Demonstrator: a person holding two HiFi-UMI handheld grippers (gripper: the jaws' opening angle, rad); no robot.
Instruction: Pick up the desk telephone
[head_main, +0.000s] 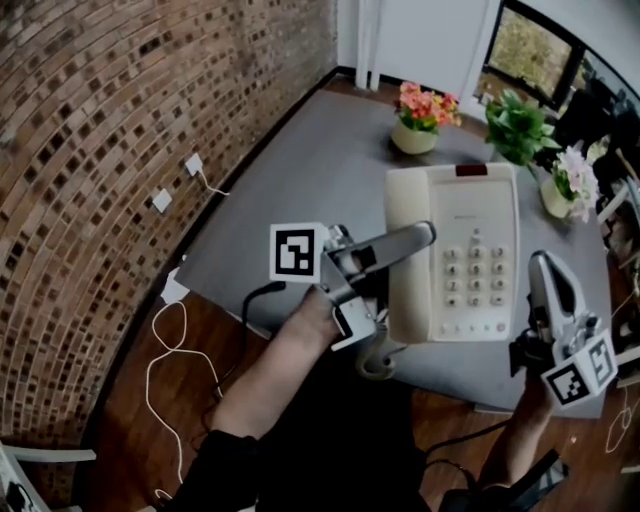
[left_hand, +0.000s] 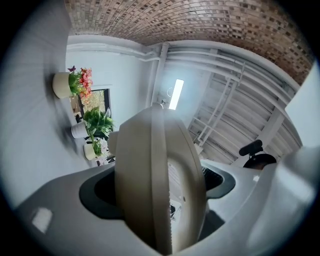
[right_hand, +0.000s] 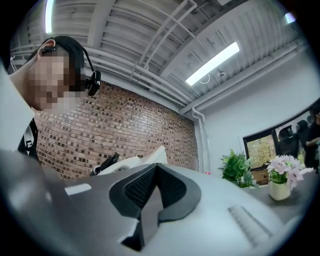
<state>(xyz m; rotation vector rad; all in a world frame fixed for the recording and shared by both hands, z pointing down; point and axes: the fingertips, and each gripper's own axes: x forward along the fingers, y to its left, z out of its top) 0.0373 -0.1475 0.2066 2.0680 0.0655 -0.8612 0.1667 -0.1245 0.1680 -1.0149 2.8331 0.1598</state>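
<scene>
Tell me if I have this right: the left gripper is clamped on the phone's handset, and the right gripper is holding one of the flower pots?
Not quite. The left gripper is clamped on the handset, but the right gripper holds nothing: the right gripper view shows its jaws shut together with nothing between them.

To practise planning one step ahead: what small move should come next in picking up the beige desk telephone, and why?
Probably lift the left gripper slightly, straight up: its jaws are already clamped on the left side of the beige plastic desk telephone, which lies on the grey table, while the right gripper is shut and empty beside its right edge.
</scene>
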